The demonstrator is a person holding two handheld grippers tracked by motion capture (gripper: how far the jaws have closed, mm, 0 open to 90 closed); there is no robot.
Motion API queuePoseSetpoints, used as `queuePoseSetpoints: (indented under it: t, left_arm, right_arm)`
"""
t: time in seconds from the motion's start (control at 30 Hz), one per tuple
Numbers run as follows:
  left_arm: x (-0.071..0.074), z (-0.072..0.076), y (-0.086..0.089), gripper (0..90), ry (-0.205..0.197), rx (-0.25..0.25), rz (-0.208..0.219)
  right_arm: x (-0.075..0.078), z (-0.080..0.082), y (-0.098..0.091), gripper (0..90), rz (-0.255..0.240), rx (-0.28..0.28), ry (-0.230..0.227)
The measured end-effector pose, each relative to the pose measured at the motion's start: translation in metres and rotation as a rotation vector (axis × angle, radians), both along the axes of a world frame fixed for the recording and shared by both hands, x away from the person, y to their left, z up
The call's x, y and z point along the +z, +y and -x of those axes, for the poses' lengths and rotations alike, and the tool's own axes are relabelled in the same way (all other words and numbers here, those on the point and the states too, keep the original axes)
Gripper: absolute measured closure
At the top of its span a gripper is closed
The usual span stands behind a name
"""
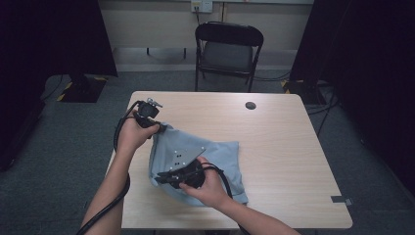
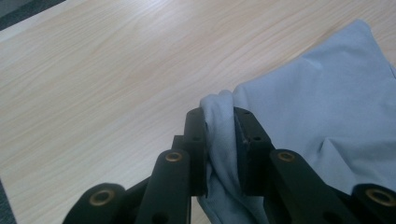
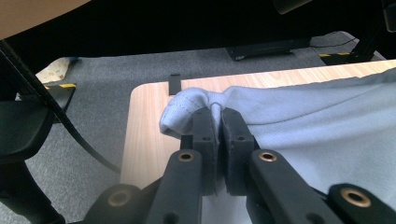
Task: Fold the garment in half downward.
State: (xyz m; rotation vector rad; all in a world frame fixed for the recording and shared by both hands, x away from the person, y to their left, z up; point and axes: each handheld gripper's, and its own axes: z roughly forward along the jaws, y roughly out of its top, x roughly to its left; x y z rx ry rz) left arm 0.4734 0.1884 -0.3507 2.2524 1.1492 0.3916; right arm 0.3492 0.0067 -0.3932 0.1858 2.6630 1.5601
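Note:
A light blue cloth garment (image 1: 215,161) lies on the wooden table (image 1: 274,142), bunched toward its left side. My left gripper (image 1: 159,128) is at the garment's far left corner; in the left gripper view its jaws pinch a fold of the blue cloth (image 2: 219,140). Nearer the front, my right gripper (image 1: 159,180) holds the garment's left edge. In the right gripper view its jaws are pressed together on a hem of the cloth (image 3: 196,105), with the left gripper (image 2: 219,149) and right gripper (image 3: 218,140) both shut on fabric. A grey plate (image 1: 183,155) tops the right gripper.
A black folding chair (image 1: 227,51) stands behind the table's far edge. A round cable hole (image 1: 250,105) sits in the tabletop at the back. Dark curtains flank both sides, and cables trail from the grippers off the table's left front.

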Motion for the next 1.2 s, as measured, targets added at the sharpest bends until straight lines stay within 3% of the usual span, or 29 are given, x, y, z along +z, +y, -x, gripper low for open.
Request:
queuePoseSetpoints:
  t: [0.3, 1.2]
  left_arm:
    - [0.012, -0.001, -0.001, 77.0, -0.001, 0.005, -0.039]
    - [0.036, 0.004, 0.007, 77.0, -0.014, 0.032, -0.057]
  right_arm:
    - [0.005, -0.002, 0.0, 86.5, -0.019, -0.003, 0.007]
    - [0.021, -0.004, 0.004, 86.5, -0.063, 0.009, 0.01]
